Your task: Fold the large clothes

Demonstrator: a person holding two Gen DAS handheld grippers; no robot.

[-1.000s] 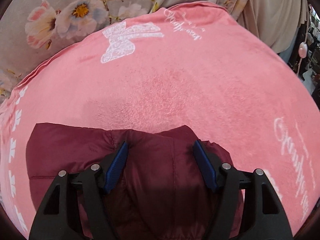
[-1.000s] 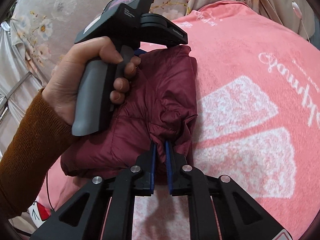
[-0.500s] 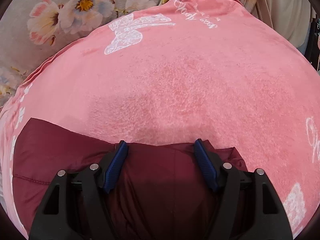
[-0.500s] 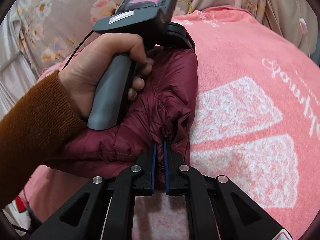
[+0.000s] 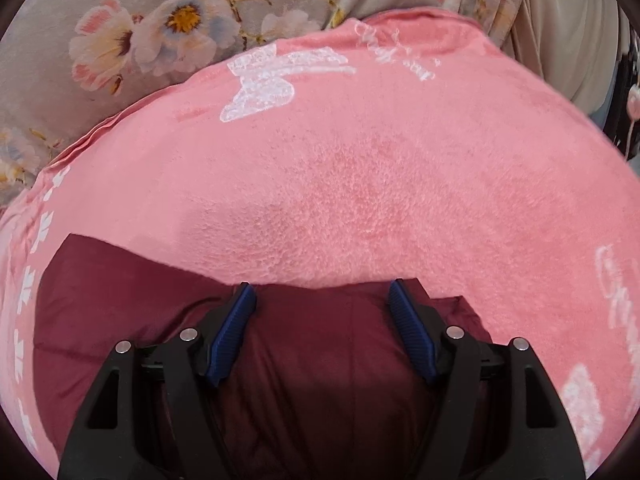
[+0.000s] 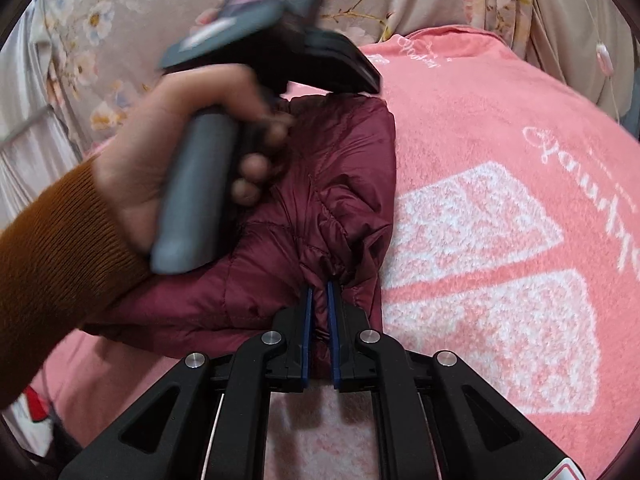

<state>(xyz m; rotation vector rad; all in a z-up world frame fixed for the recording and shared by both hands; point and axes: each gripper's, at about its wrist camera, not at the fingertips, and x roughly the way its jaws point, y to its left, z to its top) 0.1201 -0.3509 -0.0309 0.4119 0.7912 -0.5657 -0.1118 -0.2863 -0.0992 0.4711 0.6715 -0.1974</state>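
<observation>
A dark red puffer jacket (image 6: 320,208) lies folded into a bundle on a pink blanket (image 6: 500,128). My right gripper (image 6: 319,284) is shut on a pinched fold at the jacket's near edge. My left gripper (image 5: 322,300) is open, its blue pads apart over the jacket (image 5: 312,360), at its far edge. In the right wrist view the left gripper's body (image 6: 280,40) and the hand holding it are blurred above the jacket's far left part; its fingers are hidden there.
The pink blanket (image 5: 360,180) with white butterfly and script prints covers the bed. A floral grey sheet (image 5: 160,32) and beige curtain (image 5: 560,20) lie beyond it. Dark furniture stands at the far right edge.
The left gripper has shifted over the jacket and is moving, blurred in the right wrist view. The right gripper keeps its pinch in about the same place.
</observation>
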